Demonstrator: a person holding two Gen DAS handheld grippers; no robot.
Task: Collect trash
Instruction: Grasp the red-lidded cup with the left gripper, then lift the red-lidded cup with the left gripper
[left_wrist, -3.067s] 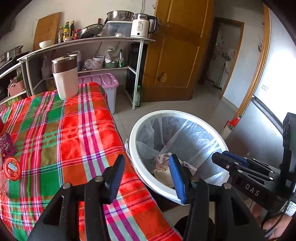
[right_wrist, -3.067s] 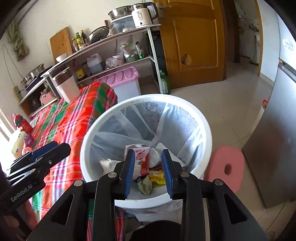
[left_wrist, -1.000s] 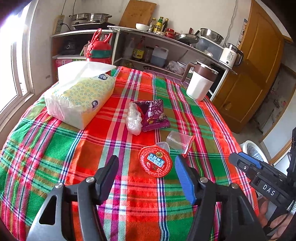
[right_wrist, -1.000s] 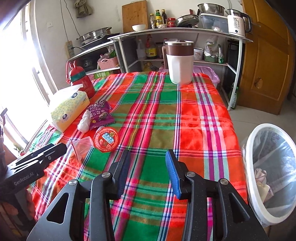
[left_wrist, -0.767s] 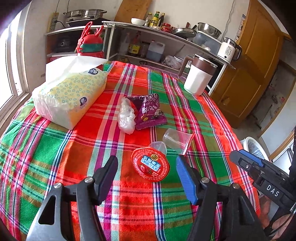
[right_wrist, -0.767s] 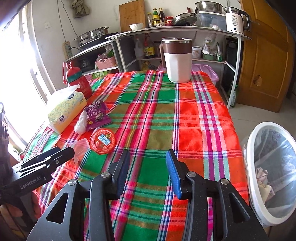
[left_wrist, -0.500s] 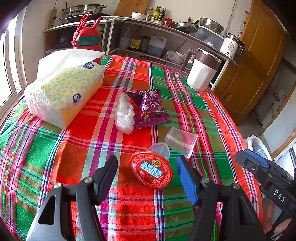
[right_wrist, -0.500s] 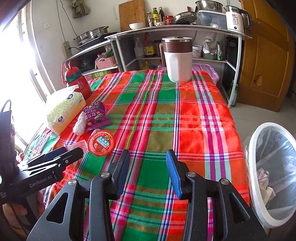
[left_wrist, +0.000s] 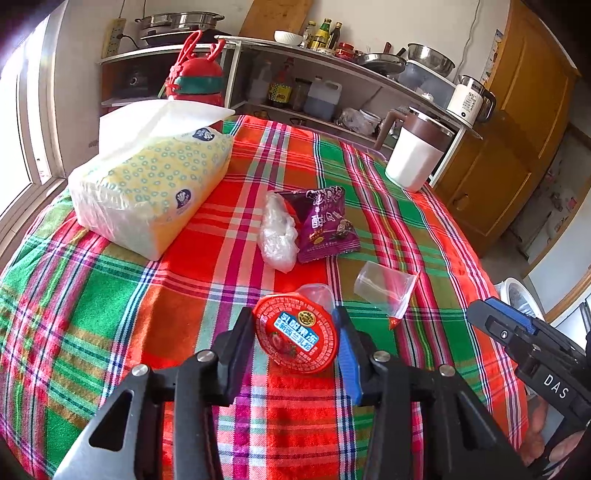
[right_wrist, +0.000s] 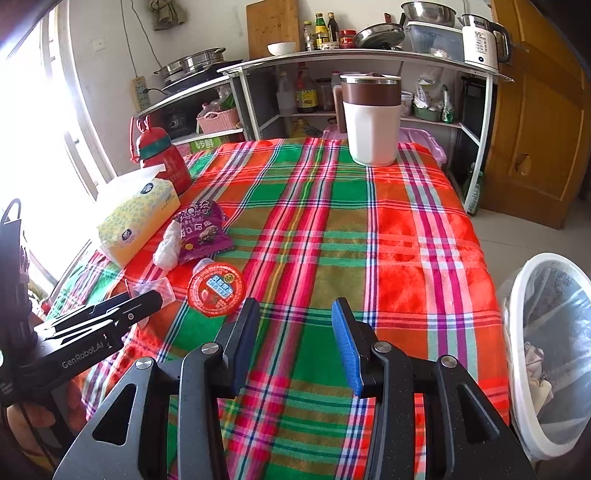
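Note:
A round cup with a red foil lid (left_wrist: 295, 336) lies flat on the plaid tablecloth (left_wrist: 184, 295). My left gripper (left_wrist: 293, 328) frames it in the left wrist view, its jaws closing, one finger by each edge of the lid. From the right wrist view the cup (right_wrist: 216, 290) still rests on the cloth, a little beyond the left gripper (right_wrist: 157, 297). More litter lies nearby: a clear plastic bag (left_wrist: 384, 288), a crumpled white wrapper (left_wrist: 277, 236) and a purple snack packet (left_wrist: 325, 225). My right gripper (right_wrist: 295, 321) hovers open over bare cloth, holding nothing.
A tissue pack (left_wrist: 147, 188) and a red bottle (left_wrist: 194, 81) stand at the left. A white and brown jug (right_wrist: 371, 118) sits at the far end. A lined white bin (right_wrist: 517, 295) stands on the floor past the table's right edge. Shelves crowd the back wall.
My left gripper's jaws have narrowed from wide apart to close beside the red-lidded cup, which now looks nearer. The right gripper has kept still.

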